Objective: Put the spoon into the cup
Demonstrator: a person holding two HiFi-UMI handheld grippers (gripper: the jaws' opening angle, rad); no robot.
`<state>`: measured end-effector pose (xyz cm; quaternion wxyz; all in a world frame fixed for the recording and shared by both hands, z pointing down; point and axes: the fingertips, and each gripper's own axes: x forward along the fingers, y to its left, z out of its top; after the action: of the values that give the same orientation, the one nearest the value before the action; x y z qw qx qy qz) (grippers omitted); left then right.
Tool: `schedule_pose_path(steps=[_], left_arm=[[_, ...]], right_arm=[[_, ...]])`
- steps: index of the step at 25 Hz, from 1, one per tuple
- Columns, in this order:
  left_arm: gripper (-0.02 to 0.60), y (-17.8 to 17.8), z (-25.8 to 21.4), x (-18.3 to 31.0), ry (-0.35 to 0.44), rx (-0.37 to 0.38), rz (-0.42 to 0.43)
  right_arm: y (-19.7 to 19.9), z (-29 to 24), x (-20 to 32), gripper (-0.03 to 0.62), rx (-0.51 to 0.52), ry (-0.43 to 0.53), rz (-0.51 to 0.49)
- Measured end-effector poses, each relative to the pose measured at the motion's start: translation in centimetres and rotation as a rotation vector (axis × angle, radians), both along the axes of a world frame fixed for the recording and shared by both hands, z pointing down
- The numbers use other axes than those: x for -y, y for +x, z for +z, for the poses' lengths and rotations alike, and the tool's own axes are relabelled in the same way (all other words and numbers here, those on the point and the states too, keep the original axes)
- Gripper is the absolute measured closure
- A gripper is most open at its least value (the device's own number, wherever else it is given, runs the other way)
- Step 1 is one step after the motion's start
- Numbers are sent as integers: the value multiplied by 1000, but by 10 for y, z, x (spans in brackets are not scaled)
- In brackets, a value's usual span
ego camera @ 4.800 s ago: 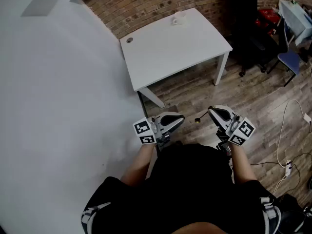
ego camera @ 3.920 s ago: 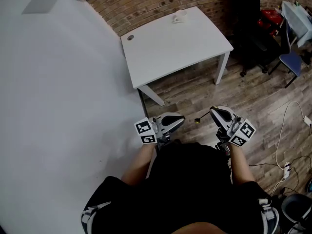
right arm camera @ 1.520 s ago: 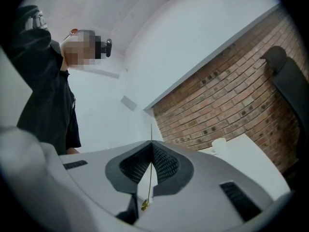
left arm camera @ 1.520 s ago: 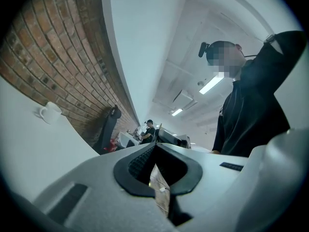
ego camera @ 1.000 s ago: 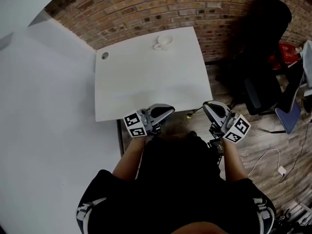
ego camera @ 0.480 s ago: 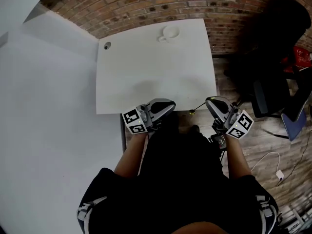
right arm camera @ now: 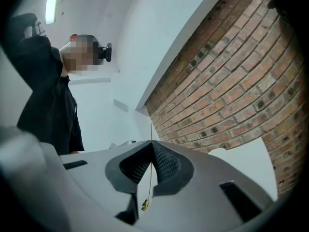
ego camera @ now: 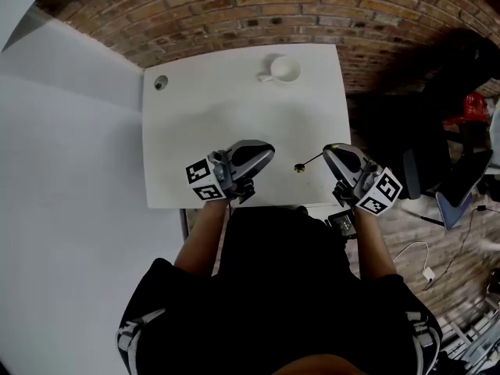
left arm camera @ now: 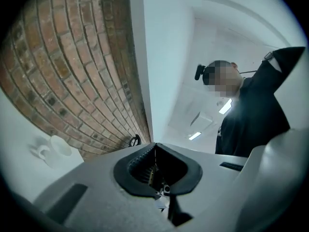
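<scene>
A white cup [ego camera: 281, 69] with its handle to the left stands near the far edge of the white table [ego camera: 203, 123], close to the brick wall. It also shows in the left gripper view as a cup [left arm camera: 58, 149] at the lower left. My right gripper [ego camera: 326, 151] hovers over the table's near right part, shut on a thin gold spoon [ego camera: 305, 163] that sticks out to the left. In the right gripper view the spoon's stem [right arm camera: 147, 187] runs between the closed jaws. My left gripper [ego camera: 268, 148] hangs over the near middle, jaws together, holding nothing.
A round cable hole [ego camera: 160, 83] sits at the table's far left corner. A brick wall [ego camera: 234, 6] runs behind the table and a white wall [ego camera: 62, 170] stands to its left. A dark chair [ego camera: 426, 131] and floor cables [ego camera: 426, 272] are on the right.
The person has stepped up to the table. Both grippers, short of its near edge before, now hang over the tabletop, closer to the cup. The spoon stays in the right gripper.
</scene>
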<state>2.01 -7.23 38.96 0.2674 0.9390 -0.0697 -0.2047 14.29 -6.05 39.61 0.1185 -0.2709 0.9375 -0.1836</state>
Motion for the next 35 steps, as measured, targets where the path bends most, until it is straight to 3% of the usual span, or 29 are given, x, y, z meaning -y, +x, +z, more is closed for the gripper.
schedule_pose_path(steps=[3,9,15,21,27,32,35], left_arm=[[565,-18,-5,33,17,0,11],[564,-36,7,71,50,109,33],[565,-40,19,95,138,191,-8],[565,-35,45,123,129,268,-64],[565,-26,68,145,73,277,-92],[565,-9,72,152,16,194,-79],[564,-7,84,156,-17,202,-70]], right_arm=[[-22,-4,31,586,-24,-4,12],[-44,-4,85,586,-72,-7,61],[-33,-9,130,587,-140,44,112],[-7,-14,179,586,-126,105,146],[2,-1,229,587,-107,125,134],[7,20,259,587,-94,116,129],[1,38,273,587,-94,100,116]])
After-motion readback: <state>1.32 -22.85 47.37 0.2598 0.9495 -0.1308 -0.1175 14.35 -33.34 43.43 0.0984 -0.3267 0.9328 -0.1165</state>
